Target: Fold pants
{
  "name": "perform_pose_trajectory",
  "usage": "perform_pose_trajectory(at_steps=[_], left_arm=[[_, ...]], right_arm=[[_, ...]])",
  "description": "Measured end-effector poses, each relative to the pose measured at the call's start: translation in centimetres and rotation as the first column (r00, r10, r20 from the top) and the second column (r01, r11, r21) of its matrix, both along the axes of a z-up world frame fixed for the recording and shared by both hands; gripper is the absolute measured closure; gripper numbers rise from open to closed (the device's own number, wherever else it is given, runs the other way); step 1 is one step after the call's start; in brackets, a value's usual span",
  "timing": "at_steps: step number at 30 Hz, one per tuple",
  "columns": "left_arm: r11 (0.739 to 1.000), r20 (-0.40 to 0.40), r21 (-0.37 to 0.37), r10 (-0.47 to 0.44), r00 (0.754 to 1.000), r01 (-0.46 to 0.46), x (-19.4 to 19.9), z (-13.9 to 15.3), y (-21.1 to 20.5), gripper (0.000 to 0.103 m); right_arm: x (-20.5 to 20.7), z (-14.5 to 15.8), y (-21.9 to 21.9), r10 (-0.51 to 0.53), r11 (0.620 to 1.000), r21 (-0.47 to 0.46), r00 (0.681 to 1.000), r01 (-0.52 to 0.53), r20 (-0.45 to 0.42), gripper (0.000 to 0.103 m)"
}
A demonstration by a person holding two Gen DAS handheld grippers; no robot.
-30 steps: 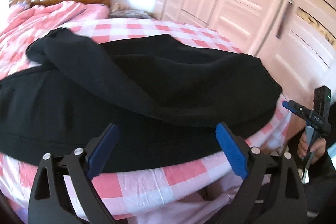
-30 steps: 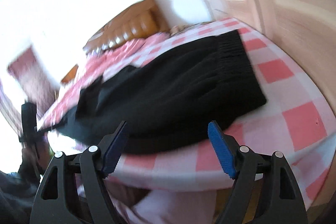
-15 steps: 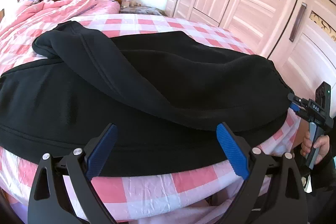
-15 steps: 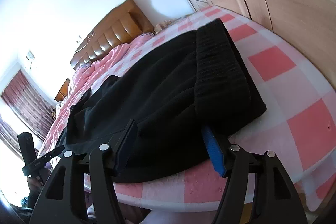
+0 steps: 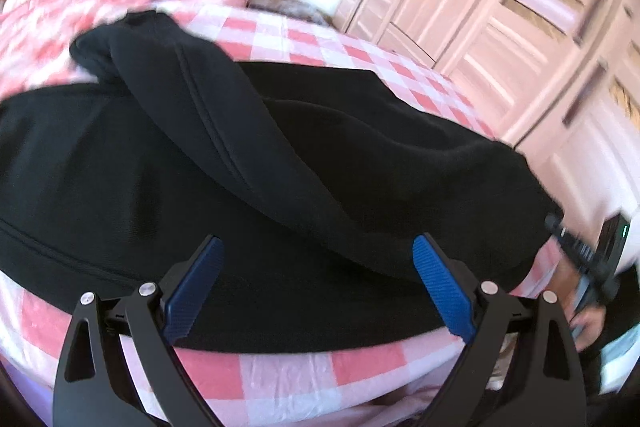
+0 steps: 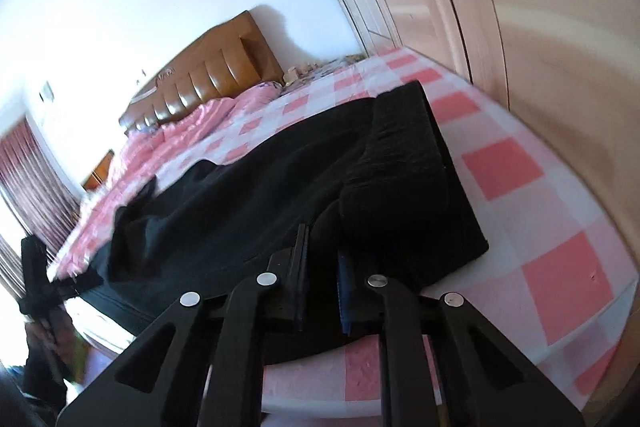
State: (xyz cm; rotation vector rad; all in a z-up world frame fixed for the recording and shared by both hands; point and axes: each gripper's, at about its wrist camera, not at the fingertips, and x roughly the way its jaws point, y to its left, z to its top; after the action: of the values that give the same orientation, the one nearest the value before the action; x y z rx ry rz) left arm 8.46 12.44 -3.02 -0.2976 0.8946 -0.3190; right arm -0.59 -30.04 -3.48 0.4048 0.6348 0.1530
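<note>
Right hand-held gripper (image 6: 322,255) has just been closing, and its blue pads now pinch a fold of the black pants (image 5: 280,163) near the waistband end, at the near edge of the bed (image 6: 504,167). The left hand-held gripper (image 5: 316,279) is spread wide, its blue pads (image 5: 192,287) hovering over the lower hem side of the cloth without pressing on it; nothing sits between them but the fabric lying flat below.

The pants are plain black, of a soft, fleecy-looking knit. They lie stretched across the pink-and-white checked bedsheet (image 5: 288,371), close to the bed's near edge. In the left wrist view one leg is thrown diagonally over the other, its seam running as a thin ridge along the upper leg. In the right wrist view the ribbed elastic waistband (image 6: 412,131) forms a thick band at the right end, bunched and lifted a little where the pads grip just beside it.

A rumpled pink quilt (image 6: 192,123) lies toward the brown padded headboard (image 6: 216,79). Pale pink wardrobe doors (image 5: 520,7) stand along the bed's far side. A hand (image 5: 588,319) holding the right tool shows blurred at the right edge of the left wrist view.

No brand, label or legible writing is visible on the pants; small marks on the tools are too blurred to read.
</note>
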Motion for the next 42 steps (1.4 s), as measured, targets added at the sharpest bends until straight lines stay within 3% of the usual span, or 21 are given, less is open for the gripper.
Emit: perform_pose_trajectory(at_steps=[7, 8, 11, 13, 14, 17, 18, 19, 20, 21, 24, 26, 28, 31, 35, 37, 42], left_arm=[[0.988, -0.12, -0.128, 0.074, 0.99, -0.089, 4.6, -1.8, 0.5, 0.008], [0.988, -0.13, -0.108, 0.091, 0.987, -0.106, 5.0, -1.7, 0.4, 0.008], [0.985, -0.154, 0.067, 0.166, 0.974, -0.157, 6.0, -1.5, -0.4, 0.008], [0.959, -0.161, 0.214, 0.225, 0.961, -0.188, 6.7, -1.5, -0.9, 0.008], [0.948, -0.163, 0.252, 0.242, 0.956, -0.197, 7.1, -1.4, -0.9, 0.01], [0.936, -0.182, 0.306, 0.237, 0.954, -0.174, 8.2, -1.8, -0.9, 0.037], [0.935, -0.17, 0.311, 0.231, 0.958, -0.17, 8.2, -1.6, -0.9, 0.055], [0.938, -0.16, 0.307, 0.22, 0.962, -0.163, 8.1, -1.3, -0.6, 0.063], [0.938, -0.137, 0.301, 0.221, 0.966, -0.172, 7.8, -0.7, -0.3, 0.079], [0.941, -0.115, 0.285, 0.224, 0.968, -0.183, 7.7, -0.1, 0.0, 0.081], [0.954, 0.073, 0.204, 0.21, 0.975, -0.22, 4.3, 3.4, 1.0, 0.082], [0.968, 0.204, 0.136, 0.182, 0.962, -0.212, 1.5, 5.4, 1.4, 0.083], [0.972, 0.266, 0.103, 0.176, 0.948, -0.21, -0.9, 6.3, 1.7, 0.083], [0.974, 0.24, 0.089, 0.182, 0.953, -0.209, -3.2, 4.6, 1.9, 0.083], [0.977, 0.118, 0.135, 0.152, 0.981, -0.167, -4.2, -0.9, 1.6, 0.083], [0.975, 0.1, 0.138, 0.16, 0.982, -0.173, -4.2, -2.3, 1.8, 0.082], [0.977, 0.144, 0.127, 0.153, 0.978, -0.171, -4.4, -1.1, 1.8, 0.082]], right_arm=[[-0.1, -0.7, -0.4, 0.002, 1.0, 0.017, 1.0, -0.001, -0.025, 0.09], [-0.1, -0.7, -0.4, 0.002, 1.0, 0.015, 1.0, -0.002, -0.025, 0.09], [0.0, -0.7, -0.4, 0.001, 1.0, 0.017, 1.0, -0.001, -0.023, 0.09], [-0.1, -0.8, -0.4, 0.001, 1.0, 0.015, 1.0, -0.001, -0.023, 0.09], [-0.1, -0.8, -0.4, 0.002, 1.0, 0.014, 1.0, -0.002, -0.023, 0.09], [-0.2, -0.9, -0.5, 0.002, 1.0, 0.024, 1.0, -0.001, -0.026, 0.09], [-0.1, -1.0, -0.5, 0.001, 1.0, 0.025, 1.0, -0.001, -0.027, 0.09], [-0.1, -1.0, -0.5, 0.001, 1.0, 0.026, 1.0, -0.001, -0.027, 0.09], [-0.1, -1.0, -0.6, 0.002, 1.0, 0.026, 1.0, -0.002, -0.026, 0.09], [-0.1, -0.9, -0.6, 0.003, 1.0, 0.025, 1.0, -0.003, -0.025, 0.09], [0.2, -0.4, -0.6, 0.013, 1.0, 0.012, 1.0, -0.013, -0.015, 0.09], [0.2, 0.4, -0.7, 0.018, 1.0, 0.004, 1.0, -0.018, 0.007, 0.09], [0.0, 1.7, -1.0, 0.012, 1.0, -0.003, 0.999, -0.012, 0.047, 0.091], [-0.5, 2.0, -1.8, 0.009, 1.0, -0.026, 0.999, -0.008, 0.052, 0.091], [-0.4, -1.8, -2.9, -0.006, 1.0, -0.011, 0.997, 0.005, -0.071, 0.091], [-1.0, -2.6, -3.2, -0.01, 1.0, 0.016, 0.998, 0.011, -0.063, 0.094], [-1.5, -0.5, -3.1, -0.005, 1.0, 0.017, 1.0, 0.005, -0.019, 0.094]])
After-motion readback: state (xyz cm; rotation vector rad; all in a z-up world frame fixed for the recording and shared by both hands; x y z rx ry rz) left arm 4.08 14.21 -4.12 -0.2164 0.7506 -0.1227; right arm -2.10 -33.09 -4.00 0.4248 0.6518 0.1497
